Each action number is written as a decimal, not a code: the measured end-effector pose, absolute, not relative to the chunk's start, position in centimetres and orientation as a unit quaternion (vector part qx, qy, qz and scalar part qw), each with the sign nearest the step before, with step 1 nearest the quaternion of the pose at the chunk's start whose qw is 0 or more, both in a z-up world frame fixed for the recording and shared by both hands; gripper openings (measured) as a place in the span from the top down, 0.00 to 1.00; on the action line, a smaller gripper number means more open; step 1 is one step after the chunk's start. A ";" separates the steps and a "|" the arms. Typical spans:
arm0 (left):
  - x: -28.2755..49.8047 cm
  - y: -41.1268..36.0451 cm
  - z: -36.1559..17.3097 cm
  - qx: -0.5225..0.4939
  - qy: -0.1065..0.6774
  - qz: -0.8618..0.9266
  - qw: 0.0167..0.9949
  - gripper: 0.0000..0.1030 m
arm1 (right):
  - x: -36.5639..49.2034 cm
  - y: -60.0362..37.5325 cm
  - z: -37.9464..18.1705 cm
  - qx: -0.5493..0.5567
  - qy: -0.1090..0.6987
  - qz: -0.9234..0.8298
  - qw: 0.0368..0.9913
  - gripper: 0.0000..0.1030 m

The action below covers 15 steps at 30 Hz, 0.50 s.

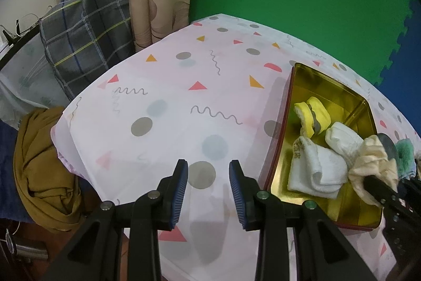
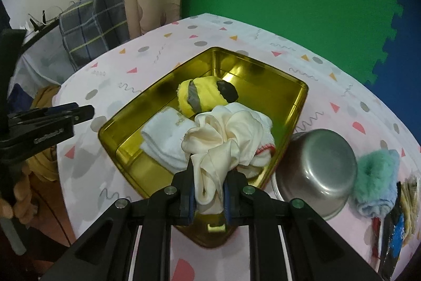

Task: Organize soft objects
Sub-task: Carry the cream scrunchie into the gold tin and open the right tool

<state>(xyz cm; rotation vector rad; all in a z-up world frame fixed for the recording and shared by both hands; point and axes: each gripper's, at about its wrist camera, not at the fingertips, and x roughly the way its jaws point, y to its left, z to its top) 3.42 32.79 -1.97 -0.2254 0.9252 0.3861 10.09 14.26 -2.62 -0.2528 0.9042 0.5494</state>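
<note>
**A:** What is your right gripper (image 2: 209,182) doing?

**B:** Its two fingers are pinching a cream cloth (image 2: 223,138). You hold the cloth above the gold tin (image 2: 300,107), over the near end of it. The bunched cloth hangs over the socks inside.

**A:** What is in the tin?

**B:** A yellow sock with grey bands (image 2: 201,96) lies near the middle of the tin. A white sock (image 2: 164,140) lies at the near side of the tin, to the left of the cloth you hold. Another white sock with a red edge (image 2: 261,153) peeks out from under the cloth, by the tin's right wall.

**A:** And your left gripper (image 1: 208,178)?

**B:** Its fingers are spread apart, and nothing is between them. It hovers over the pink tablecloth (image 1: 168,107), to the left of the tin.

**A:** What sits outside the tin?

**B:** A steel bowl (image 2: 315,170) lies tipped over, touching the tin's right side. A fuzzy green and blue cloth (image 2: 375,175) lies just past the bowl, farther from the tin.
</note>
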 end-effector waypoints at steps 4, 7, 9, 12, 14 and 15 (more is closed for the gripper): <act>3.5 32.8 -2.0 -0.107 0.443 0.184 0.871 0.68 | 10.7 15.1 -3.2 -0.125 0.435 0.259 0.853 0.85; 3.4 32.8 -2.0 -0.108 0.443 0.183 0.871 0.68 | 11.0 15.4 -3.6 -0.129 0.439 0.258 0.851 0.84; 3.3 32.8 -2.0 -0.107 0.443 0.184 0.871 0.68 | 11.1 15.6 -4.0 -0.130 0.444 0.257 0.848 0.83; 3.4 32.7 -2.0 -0.108 0.442 0.183 0.871 0.68 | 11.2 15.8 -4.3 -0.130 0.450 0.256 0.846 0.81; 3.3 32.7 -2.0 -0.108 0.442 0.183 0.872 0.68 | 11.3 15.8 -4.3 -0.128 0.448 0.256 0.847 0.79; 3.3 32.7 -1.9 -0.108 0.442 0.183 0.872 0.68 | 11.2 15.8 -4.3 -0.126 0.447 0.256 0.848 0.75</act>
